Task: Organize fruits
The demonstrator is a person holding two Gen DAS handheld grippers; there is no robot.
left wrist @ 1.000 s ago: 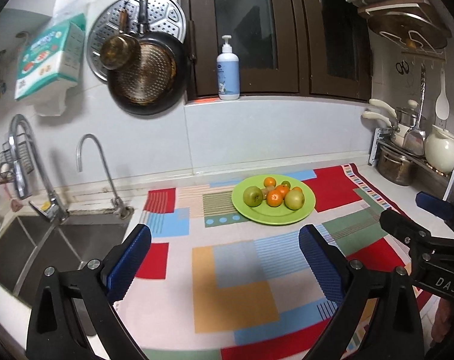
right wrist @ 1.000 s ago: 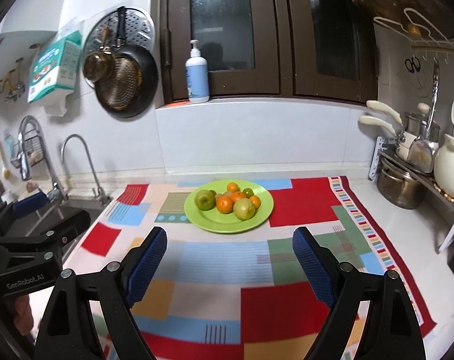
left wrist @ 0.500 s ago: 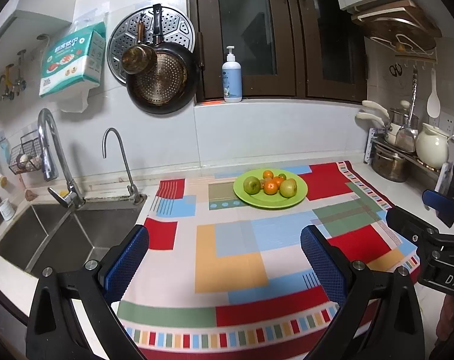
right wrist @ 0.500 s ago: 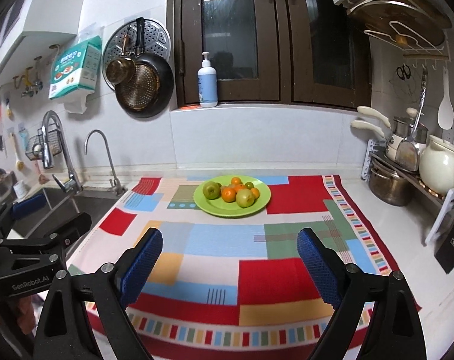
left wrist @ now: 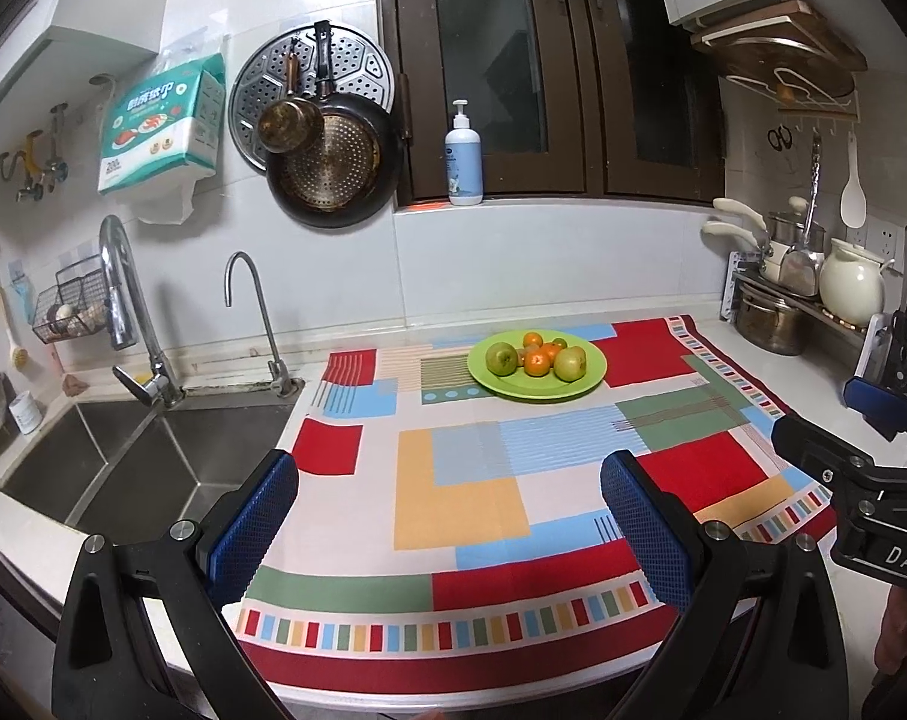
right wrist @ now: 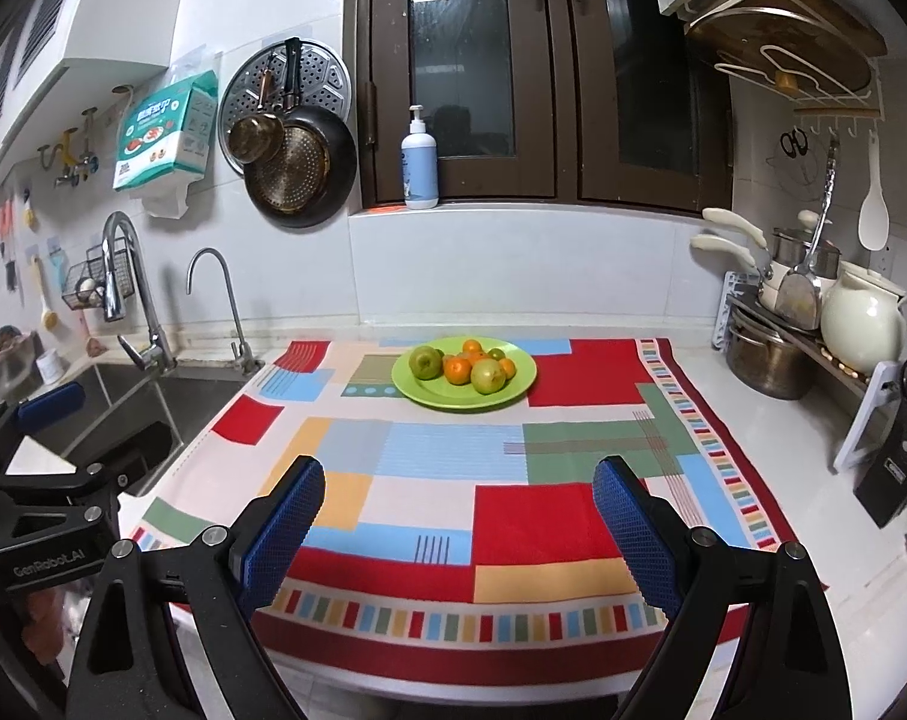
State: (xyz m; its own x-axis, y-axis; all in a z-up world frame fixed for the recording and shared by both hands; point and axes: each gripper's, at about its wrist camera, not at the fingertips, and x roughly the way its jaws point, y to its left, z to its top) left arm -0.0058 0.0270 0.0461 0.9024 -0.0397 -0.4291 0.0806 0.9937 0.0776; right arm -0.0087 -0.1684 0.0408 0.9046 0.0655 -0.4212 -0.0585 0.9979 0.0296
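Note:
A green plate [left wrist: 591,375] [right wrist: 516,387] sits at the far side of a colourful patchwork cloth [left wrist: 471,480] [right wrist: 513,468]. On it lie green apples [left wrist: 501,358] [right wrist: 425,362] and several small oranges [left wrist: 537,364] [right wrist: 457,370]. My left gripper [left wrist: 450,519] hangs open over the cloth's near edge, well short of the plate, nothing between its blue pads. My right gripper [right wrist: 459,519] is likewise open and empty near the counter's front edge. Each gripper shows at the side of the other's view, the right one [left wrist: 861,450] and the left one [right wrist: 39,456].
A double steel sink [left wrist: 111,462] with two taps [left wrist: 129,300] lies left of the cloth. Pots, a cream jug [right wrist: 861,324] and a knife block [right wrist: 897,456] crowd the right side. Pans [left wrist: 333,168] hang on the wall; a pump bottle [left wrist: 463,165] stands on the sill.
Both grippers have drawn back from the plate toward the counter's front edge; the plate looks smaller and farther, and the cloth's near striped border has come into view. Both stay open and empty.

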